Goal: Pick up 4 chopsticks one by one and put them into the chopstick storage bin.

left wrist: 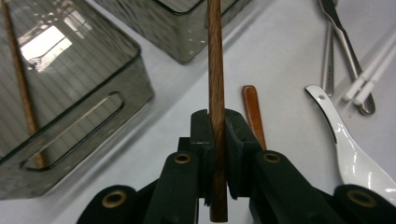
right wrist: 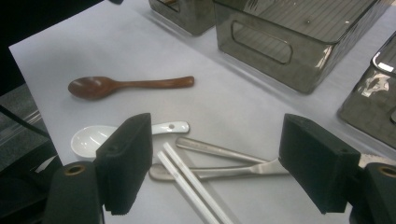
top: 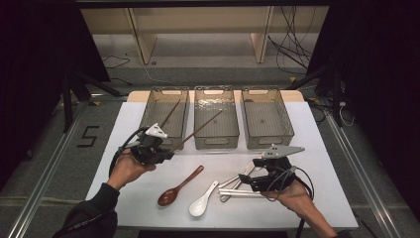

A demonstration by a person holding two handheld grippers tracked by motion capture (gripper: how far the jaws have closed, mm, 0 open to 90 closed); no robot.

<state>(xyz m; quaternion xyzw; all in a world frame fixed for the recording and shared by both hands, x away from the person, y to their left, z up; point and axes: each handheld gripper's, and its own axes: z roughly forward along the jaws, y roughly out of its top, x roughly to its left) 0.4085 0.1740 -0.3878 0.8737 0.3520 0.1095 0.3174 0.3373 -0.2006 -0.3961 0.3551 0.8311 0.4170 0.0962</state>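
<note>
Brown chopstick [left wrist: 215, 70] clamped between the pads of the left claw [top: 166, 151]; in the left gripper view it runs straight up from the jaws, gripped near its lower end. In the high view the stick slants up and right from the claw, its far end over the middle bin [top: 215, 115], clear of the desk [top: 297, 198]. A second brown chopstick [top: 170, 113] leans inside the left bin [top: 163, 111], one end against the near wall. Right bin [top: 266, 116] stands beside the middle one; all three in a row at the far side of the desk. Left claw sits just in front of the left bin, held in the left hand [top: 126, 169]. Right claw [right wrist: 215, 163] is wide open, nothing between the pads; it hovers over a pile of cutlery near the desk's front right. Below it: two white chopsticks [right wrist: 187, 179] side by side, lying across two metal utensils [right wrist: 224, 161] that cross each other. White spoon [right wrist: 100, 137] just left of the pile, its handle tip close to the metal pieces. Brown spoon [right wrist: 116, 85] lies farther out, apart from the white one.
</note>
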